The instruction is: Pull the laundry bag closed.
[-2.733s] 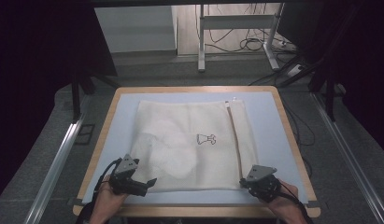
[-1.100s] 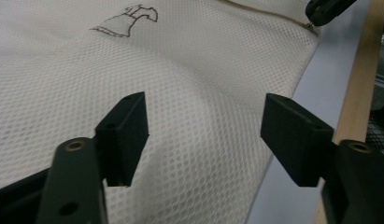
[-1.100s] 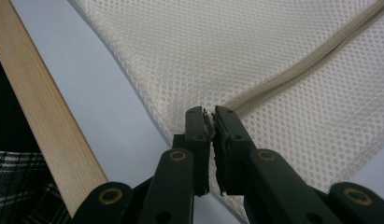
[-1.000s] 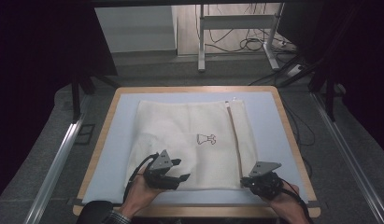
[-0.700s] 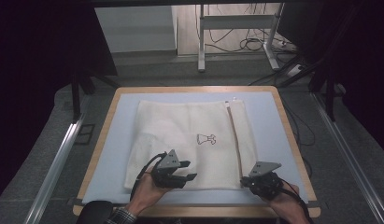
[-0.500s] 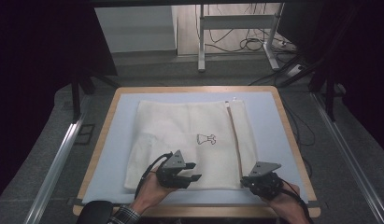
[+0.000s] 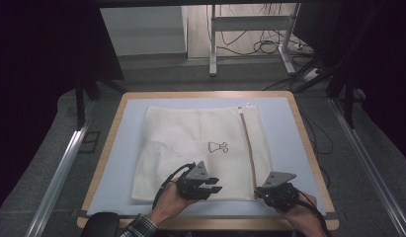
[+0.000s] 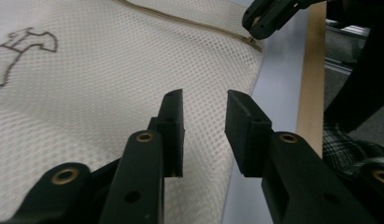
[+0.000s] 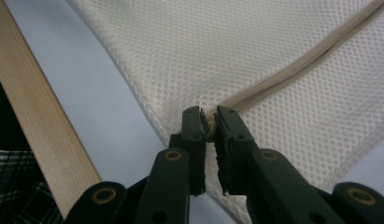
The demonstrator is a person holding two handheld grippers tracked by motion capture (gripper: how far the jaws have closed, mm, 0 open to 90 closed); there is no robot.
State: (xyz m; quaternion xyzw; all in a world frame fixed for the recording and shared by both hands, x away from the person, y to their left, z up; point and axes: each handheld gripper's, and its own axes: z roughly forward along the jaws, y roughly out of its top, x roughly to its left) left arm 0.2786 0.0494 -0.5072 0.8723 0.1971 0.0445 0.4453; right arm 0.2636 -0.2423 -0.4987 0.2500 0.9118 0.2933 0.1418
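- The right gripper (image 7: pixel 263 191) sits at the near right corner of the mesh bag (image 7: pixel 190 143), held in the person's right hand (image 7: pixel 302 213). Its jaws are pinched narrow on the near end of the zipper (image 9: pixel 292 70), where a small brass-coloured bit shows between the pads; the zipper seam runs away from the jaw tips up and to the right in the right gripper view.
- Just left of those jaws in that view lies the pale blue mat (image 9: pixel 87 107), and beyond it the wooden edge of the table (image 9: pixel 31 107).
- The left gripper (image 7: pixel 216 184), in the left hand (image 7: pixel 168 201), hovers low over the bag's near edge, its jaws pointing sideways toward the right gripper. Its jaws have just been closing and stand part open with a clear gap; no fabric is pressed between the pads, and the mesh lies below and beyond them.
- In the left gripper view, the right gripper's tip (image 8: pixel 266 18) shows ahead and to the right of the jaws, at the zipper's end.
- Farther from both jaws, the bag lies flat across the middle of the mat, with a small dark printed figure (image 7: pixel 218 146) near its centre, beyond the left jaws.
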